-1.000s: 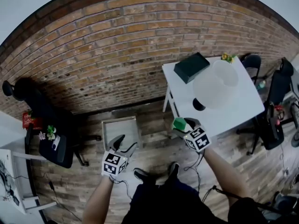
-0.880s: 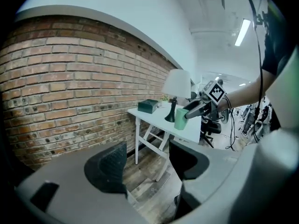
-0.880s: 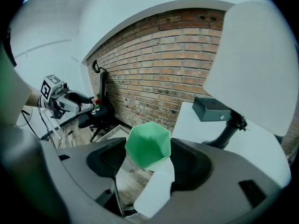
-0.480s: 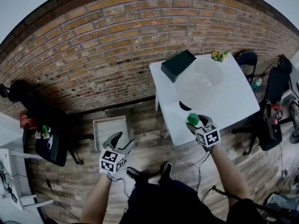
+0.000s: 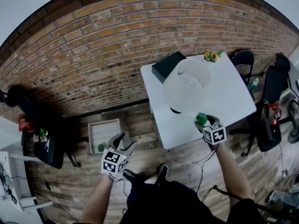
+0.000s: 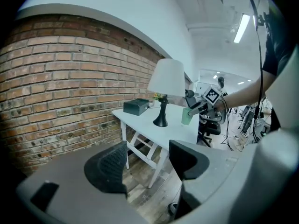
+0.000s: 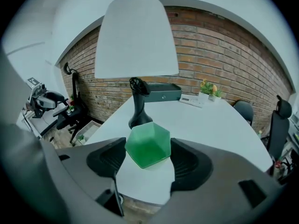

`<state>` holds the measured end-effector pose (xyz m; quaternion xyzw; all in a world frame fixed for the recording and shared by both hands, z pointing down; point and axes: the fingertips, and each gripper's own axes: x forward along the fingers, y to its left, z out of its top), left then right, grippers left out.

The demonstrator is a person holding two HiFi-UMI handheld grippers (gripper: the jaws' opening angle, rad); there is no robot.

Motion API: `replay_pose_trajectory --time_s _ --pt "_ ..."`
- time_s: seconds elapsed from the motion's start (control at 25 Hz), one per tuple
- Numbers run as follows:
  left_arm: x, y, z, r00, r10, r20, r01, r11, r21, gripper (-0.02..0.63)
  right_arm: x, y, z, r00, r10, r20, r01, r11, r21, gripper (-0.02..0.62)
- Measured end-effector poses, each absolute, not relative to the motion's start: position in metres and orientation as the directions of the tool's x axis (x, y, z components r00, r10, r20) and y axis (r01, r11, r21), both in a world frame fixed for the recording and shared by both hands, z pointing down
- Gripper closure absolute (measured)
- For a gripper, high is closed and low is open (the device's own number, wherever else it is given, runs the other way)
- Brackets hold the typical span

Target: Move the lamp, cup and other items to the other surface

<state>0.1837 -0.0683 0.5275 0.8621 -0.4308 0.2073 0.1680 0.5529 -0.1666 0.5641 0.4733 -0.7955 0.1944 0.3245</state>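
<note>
Head view, looking steeply down. White table (image 5: 233, 94) set against a brick wall (image 5: 93, 45), on a wood floor (image 5: 140, 120). Lamp (image 5: 187, 84) with a wide white shade standing toward the table's left edge, its dark base showing under the shade. Black box (image 5: 168, 65) at the far left corner, flowers (image 5: 211, 55) at the far right corner. Right gripper (image 5: 202, 121) reaching in over the near edge, clenched on a green cup (image 5: 201, 117) near the lamp's base. Left gripper (image 5: 124, 143) off the table, over the floor, well apart from the near left corner, jaws spread. Pale tray (image 5: 103, 133) on the floor between the wall and the left gripper.

Left gripper view. Left gripper (image 6: 147, 164) released, both jaws wide apart with nothing between, facing the table (image 6: 140, 118) from its left side. Beyond, the box (image 6: 136, 107), the lamp (image 6: 166, 78) upright, and the cup (image 6: 187, 116) in the right gripper (image 6: 195, 110) by the near edge.

Right gripper view. Right gripper (image 7: 147, 161) grasping the cup (image 7: 148, 143), faceted and translucent green, with a pad pressed to each side. Cup low over the table (image 7: 219, 125) by the near edge; cannot tell whether touching the top. Lamp (image 7: 135, 36) straight ahead and near, box (image 7: 161, 92) behind it, flowers (image 7: 209, 88) toward the far right corner beside a flat white item (image 7: 192, 100).
</note>
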Motion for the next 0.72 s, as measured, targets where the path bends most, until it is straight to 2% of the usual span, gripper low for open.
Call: replay_pose_trajectory --time_s 0.6,0.72 --pt "0.209 -0.068 0.542 0.541 -0.655 0.527 -0.808 -0.579 0.11 0.327 0.588 -0.168 0.585 -0.367 -0.615 0.698 -0.898 0.43 -0.093 0.285" --pt "0.21 -0.066 0.544 0.542 -0.65 0.533 -0.806 -0.581 0.112 0.327 0.588 -0.163 0.586 -0.367 -0.612 0.701 -0.894 0.44 -0.085 0.256"
